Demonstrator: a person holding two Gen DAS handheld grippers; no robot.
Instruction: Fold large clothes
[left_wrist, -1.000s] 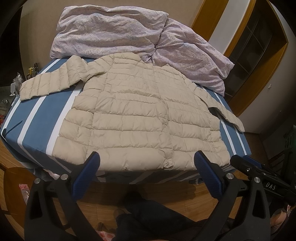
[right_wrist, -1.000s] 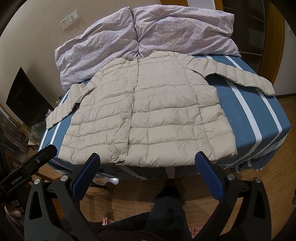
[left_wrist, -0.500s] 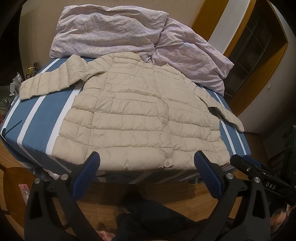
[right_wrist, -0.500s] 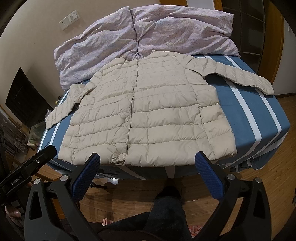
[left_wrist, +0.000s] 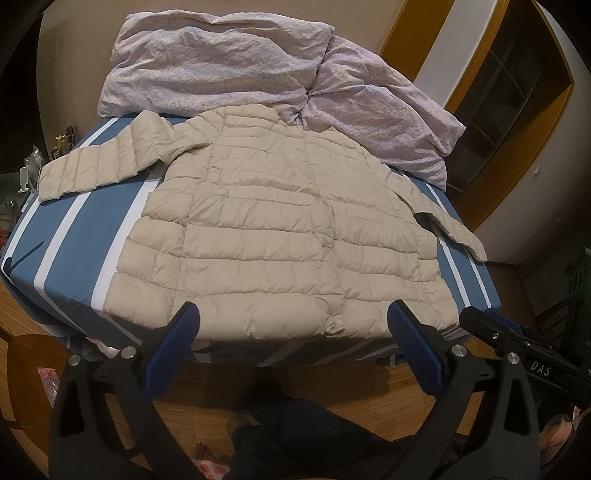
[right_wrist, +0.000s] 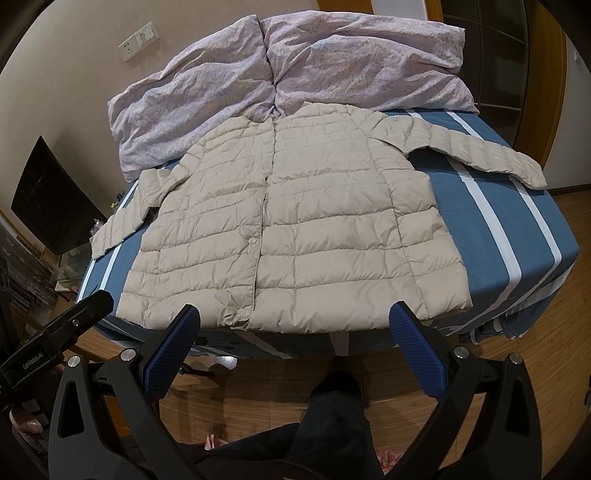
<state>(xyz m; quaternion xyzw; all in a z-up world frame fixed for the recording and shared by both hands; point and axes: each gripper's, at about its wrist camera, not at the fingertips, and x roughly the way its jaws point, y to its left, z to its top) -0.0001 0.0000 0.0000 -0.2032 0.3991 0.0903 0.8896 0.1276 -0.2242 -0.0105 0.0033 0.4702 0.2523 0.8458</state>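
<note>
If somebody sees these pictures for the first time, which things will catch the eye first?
First the beige puffer jacket, spread flat across the blue striped bed with both sleeves out. Behind it, crumpled lilac bedding is heaped against the wall. Both tongs, left and right, hover open before the hem, holding nothing.

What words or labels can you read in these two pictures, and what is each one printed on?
"DAS": white letters on the black body of the right gripper, seen from the left wrist view.
"GentooClai", or something close, too small to be sure: on the black body of the left gripper.
The jacket shows no text.
</note>
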